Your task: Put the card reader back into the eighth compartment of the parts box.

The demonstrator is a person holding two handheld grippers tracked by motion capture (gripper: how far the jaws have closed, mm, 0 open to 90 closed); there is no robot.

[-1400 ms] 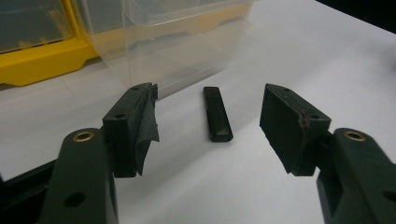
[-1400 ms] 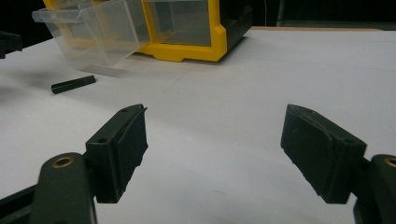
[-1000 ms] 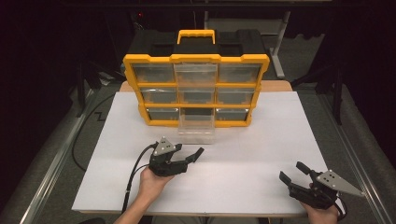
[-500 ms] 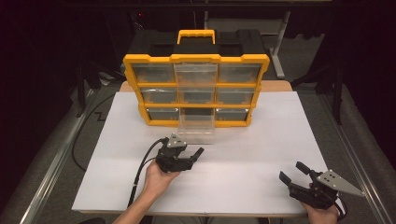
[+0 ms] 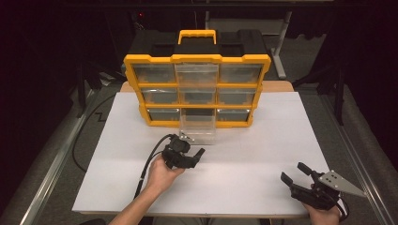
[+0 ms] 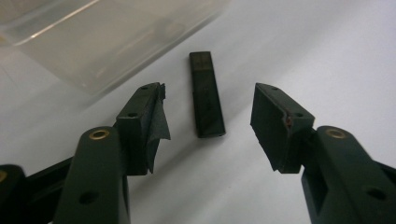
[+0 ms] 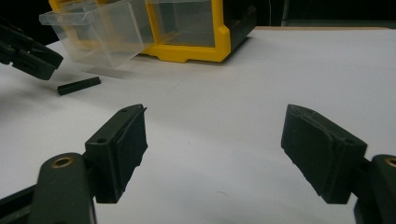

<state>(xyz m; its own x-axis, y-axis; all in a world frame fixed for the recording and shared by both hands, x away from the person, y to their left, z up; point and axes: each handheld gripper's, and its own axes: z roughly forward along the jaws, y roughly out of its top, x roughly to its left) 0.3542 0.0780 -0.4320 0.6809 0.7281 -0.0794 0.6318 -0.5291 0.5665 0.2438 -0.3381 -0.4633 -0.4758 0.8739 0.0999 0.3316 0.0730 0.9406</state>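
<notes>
A small black bar (image 6: 207, 95) lies flat on the white table (image 5: 263, 136), just in front of a clear drawer (image 5: 198, 127) pulled out of the bottom row of the yellow organizer (image 5: 155, 60). My left gripper (image 5: 196, 158) hovers over the bar, open. Its jaws have just been closing, and in the left gripper view (image 6: 212, 109) the bar lies between them, untouched by either pad. Near the front right edge my right gripper (image 5: 294, 172) stays open with nothing in it. The right gripper view (image 7: 215, 140) has the bar (image 7: 78, 86) off to its left.
The organizer stands at the back of the table with several clear drawers; its top middle drawer (image 5: 196, 73) sticks out a little. The pulled-out drawer tips down onto the table. A black cable (image 5: 148, 164) trails from the left gripper. Dark floor surrounds the table.
My left gripper has moved forward and a little right toward the pulled-out drawer, and its jaws stand narrower than before. The right gripper has stayed in place.
</notes>
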